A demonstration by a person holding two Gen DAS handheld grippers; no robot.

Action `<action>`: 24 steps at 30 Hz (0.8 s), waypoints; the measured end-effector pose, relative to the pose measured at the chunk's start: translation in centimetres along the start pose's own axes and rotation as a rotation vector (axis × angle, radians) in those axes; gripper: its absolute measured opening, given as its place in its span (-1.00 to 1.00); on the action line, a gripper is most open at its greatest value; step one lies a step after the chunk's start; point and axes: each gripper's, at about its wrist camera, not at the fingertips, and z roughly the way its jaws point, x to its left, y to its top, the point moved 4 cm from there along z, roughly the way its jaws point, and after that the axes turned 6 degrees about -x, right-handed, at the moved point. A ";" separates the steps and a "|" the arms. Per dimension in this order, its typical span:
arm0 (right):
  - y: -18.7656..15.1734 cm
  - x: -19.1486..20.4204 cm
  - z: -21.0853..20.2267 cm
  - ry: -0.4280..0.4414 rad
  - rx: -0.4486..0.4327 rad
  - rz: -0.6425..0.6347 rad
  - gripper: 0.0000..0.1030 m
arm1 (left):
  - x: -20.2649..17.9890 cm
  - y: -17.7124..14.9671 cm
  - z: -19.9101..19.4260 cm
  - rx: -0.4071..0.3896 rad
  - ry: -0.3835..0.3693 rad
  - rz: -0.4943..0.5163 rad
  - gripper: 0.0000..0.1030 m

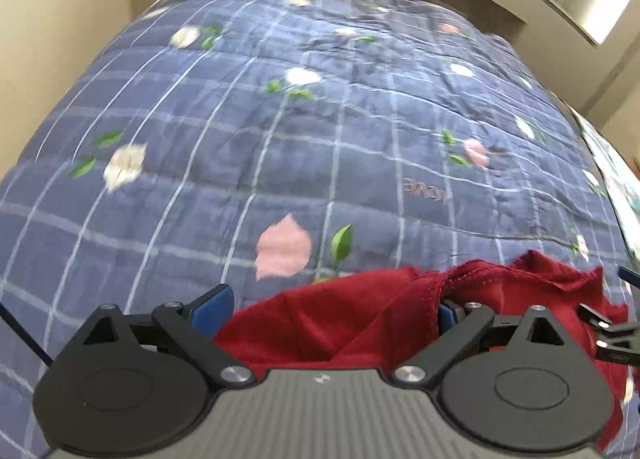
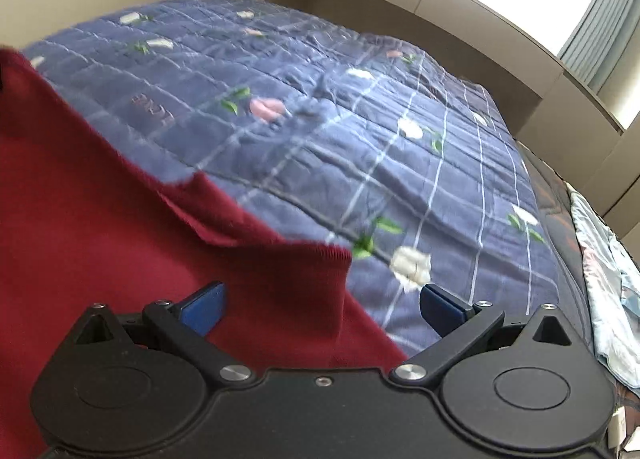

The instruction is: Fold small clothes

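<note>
A dark red garment (image 1: 340,323) lies bunched on the blue quilt (image 1: 280,139), right in front of my left gripper (image 1: 332,311). Its jaws stand wide open with the cloth lying between the blue pads (image 1: 212,309); the right pad is partly hidden by a fold. In the right wrist view the same red garment (image 2: 100,219) spreads over the lower left. My right gripper (image 2: 322,305) is wide open, a corner of the cloth between its pads (image 2: 440,309). The tip of the other gripper (image 1: 612,335) shows at the left wrist view's right edge.
The quilt (image 2: 360,139) has a white grid and flower print and covers a bed. Beige walls and a ledge (image 2: 440,7) run behind it, with a window at the upper right. A light patterned cloth (image 2: 608,279) lies along the bed's right edge.
</note>
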 end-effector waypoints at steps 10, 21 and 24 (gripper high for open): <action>-0.7 -1.8 1.1 -0.012 0.015 0.112 0.98 | 1.1 1.2 -1.6 0.006 -0.003 0.095 0.94; 0.3 -0.5 1.1 -0.130 -0.076 0.088 0.99 | -1.7 -1.7 0.1 -0.135 0.169 0.132 0.99; -0.2 -1.6 1.7 -0.150 -0.097 0.145 0.99 | -2.0 -2.5 1.7 -0.171 0.245 0.086 0.99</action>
